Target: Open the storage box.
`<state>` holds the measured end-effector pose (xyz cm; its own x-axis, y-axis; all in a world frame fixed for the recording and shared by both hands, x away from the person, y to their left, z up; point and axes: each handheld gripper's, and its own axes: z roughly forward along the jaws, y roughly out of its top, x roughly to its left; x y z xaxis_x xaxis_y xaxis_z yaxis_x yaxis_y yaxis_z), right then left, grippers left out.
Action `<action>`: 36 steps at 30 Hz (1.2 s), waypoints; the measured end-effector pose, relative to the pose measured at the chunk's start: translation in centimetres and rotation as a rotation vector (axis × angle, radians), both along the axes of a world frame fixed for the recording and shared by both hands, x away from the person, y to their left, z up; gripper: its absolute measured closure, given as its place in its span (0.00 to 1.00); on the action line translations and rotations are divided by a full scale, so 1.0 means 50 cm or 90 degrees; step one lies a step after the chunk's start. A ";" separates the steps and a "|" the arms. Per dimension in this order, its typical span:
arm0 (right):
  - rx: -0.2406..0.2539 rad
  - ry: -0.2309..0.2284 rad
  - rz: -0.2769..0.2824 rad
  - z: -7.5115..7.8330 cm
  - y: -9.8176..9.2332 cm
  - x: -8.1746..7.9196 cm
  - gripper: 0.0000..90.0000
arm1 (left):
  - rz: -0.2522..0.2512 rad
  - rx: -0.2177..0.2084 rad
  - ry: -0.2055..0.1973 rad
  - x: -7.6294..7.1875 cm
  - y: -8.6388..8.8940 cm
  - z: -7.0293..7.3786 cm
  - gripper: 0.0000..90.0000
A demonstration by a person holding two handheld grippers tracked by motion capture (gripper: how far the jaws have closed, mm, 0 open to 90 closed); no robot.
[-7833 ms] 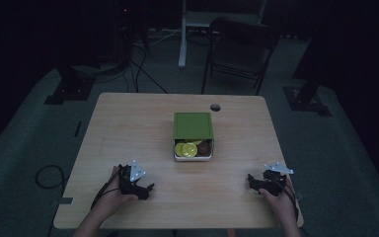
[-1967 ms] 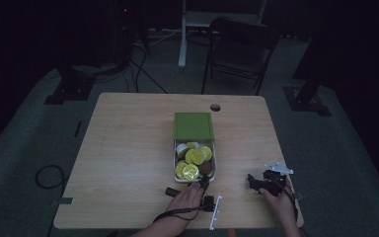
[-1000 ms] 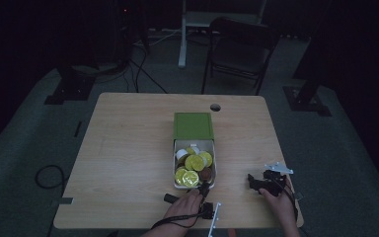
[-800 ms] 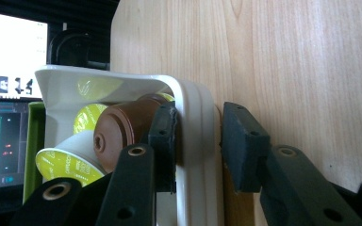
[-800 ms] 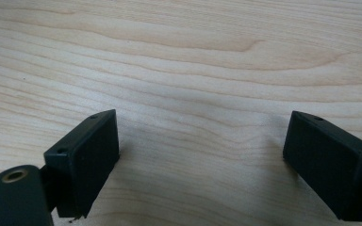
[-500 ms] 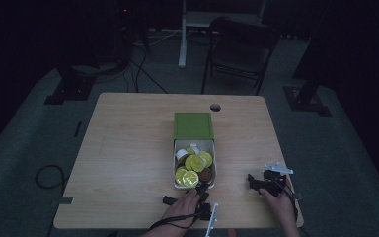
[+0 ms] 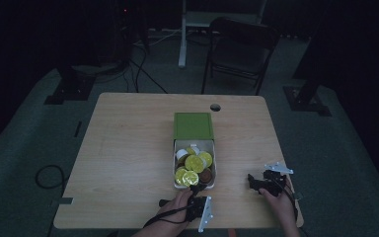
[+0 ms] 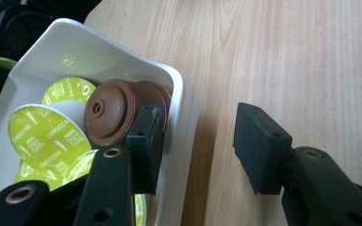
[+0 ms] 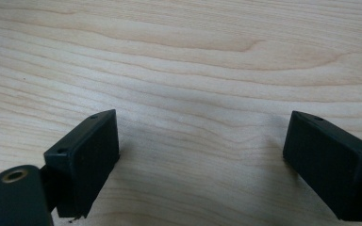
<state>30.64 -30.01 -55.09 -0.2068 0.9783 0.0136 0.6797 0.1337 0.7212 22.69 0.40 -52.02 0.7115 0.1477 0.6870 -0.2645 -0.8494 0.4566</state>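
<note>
Straddling the near wall of the white plastic tray (image 8: 181,89) with the left tool (image 8: 195,141): one jaw inside, pressing against the brown ridged coffee capsule (image 8: 115,110), the other outside over the pale wooden worktop (image 8: 283,56), jaws parted wide and gripping nothing yet. Judging the step as lining up to take hold (whether of the tray wall or of the brown capsule cannot be told). Calling next for closing gently and squarely, keeping the inner jaw from riding up over the capsule's rim.

Lying in the tray: several capsules with yellow-green foil lids (image 8: 40,132) beside the brown one, heaped loosely. Sitting near the worktop's front edge in the high view, this tray (image 7: 212,146), half drawn out of its green cardboard sleeve (image 7: 193,126).

Resting well off to the side, the right tool (image 9: 202,165), spread wide over bare wood, holding nothing.
</note>
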 end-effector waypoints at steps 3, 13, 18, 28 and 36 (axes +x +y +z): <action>0.000 0.000 0.000 0.000 0.000 0.000 0.12 | 0.001 -0.025 0.019 -0.002 0.007 0.004 0.60; 0.000 0.000 0.000 0.000 0.000 0.000 0.12 | -0.003 -0.062 0.087 -0.016 0.029 0.017 0.61; 0.000 0.000 0.000 0.000 0.000 0.000 0.12 | -0.003 -0.090 0.126 -0.019 0.044 0.020 0.61; 0.000 0.000 0.000 0.000 0.000 0.000 0.12 | 0.018 -0.125 0.191 -0.010 0.082 0.017 0.62; 0.000 0.000 0.000 0.000 0.000 0.000 0.12 | 0.052 -0.150 0.225 0.000 0.117 0.008 0.62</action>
